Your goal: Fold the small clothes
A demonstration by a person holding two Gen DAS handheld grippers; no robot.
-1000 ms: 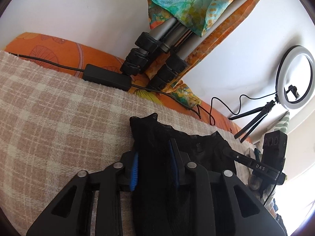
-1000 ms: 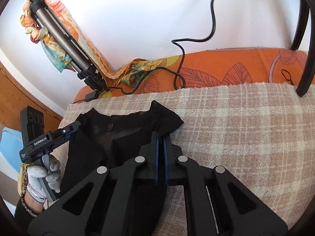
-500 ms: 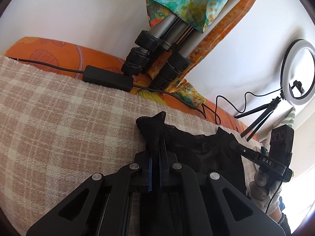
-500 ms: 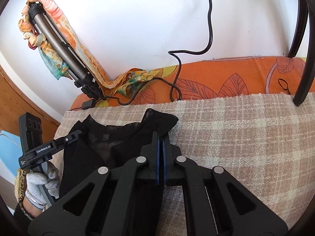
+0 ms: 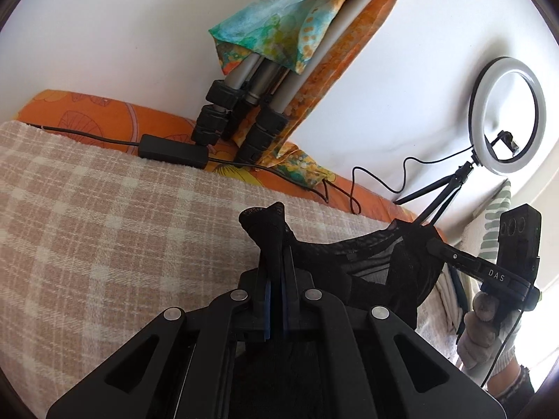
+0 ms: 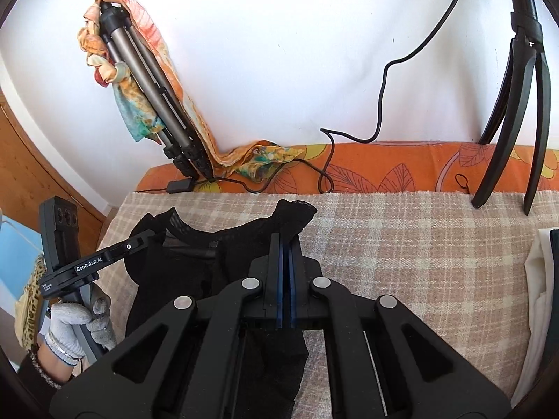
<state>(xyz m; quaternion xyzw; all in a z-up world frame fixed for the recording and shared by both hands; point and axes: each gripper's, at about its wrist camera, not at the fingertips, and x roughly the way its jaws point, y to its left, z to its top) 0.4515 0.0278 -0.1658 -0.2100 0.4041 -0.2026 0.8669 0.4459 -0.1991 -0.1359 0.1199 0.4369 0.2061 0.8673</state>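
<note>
Only the left wrist view shows the ring light (image 5: 508, 115); only the right shows cream cloth (image 6: 539, 279). Both grippers' jaws, left gripper (image 5: 276, 262) and right gripper (image 6: 285, 255), are clamped on the black garment (image 6: 195, 265) above the checked blanket (image 6: 401, 244), by a white wall (image 6: 279, 52).

Both grippers are black plastic with round silver screws on their arms and blue pads inside the fingers. The left gripper (image 6: 146, 235) has white "GenRobot.AI" letters on its side, and the right gripper (image 5: 431, 244) says "DAS". Below the left gripper's handle, the left hand (image 6: 78, 324) wears a grey-white knit glove with thin bracelets at the wrist.
</note>
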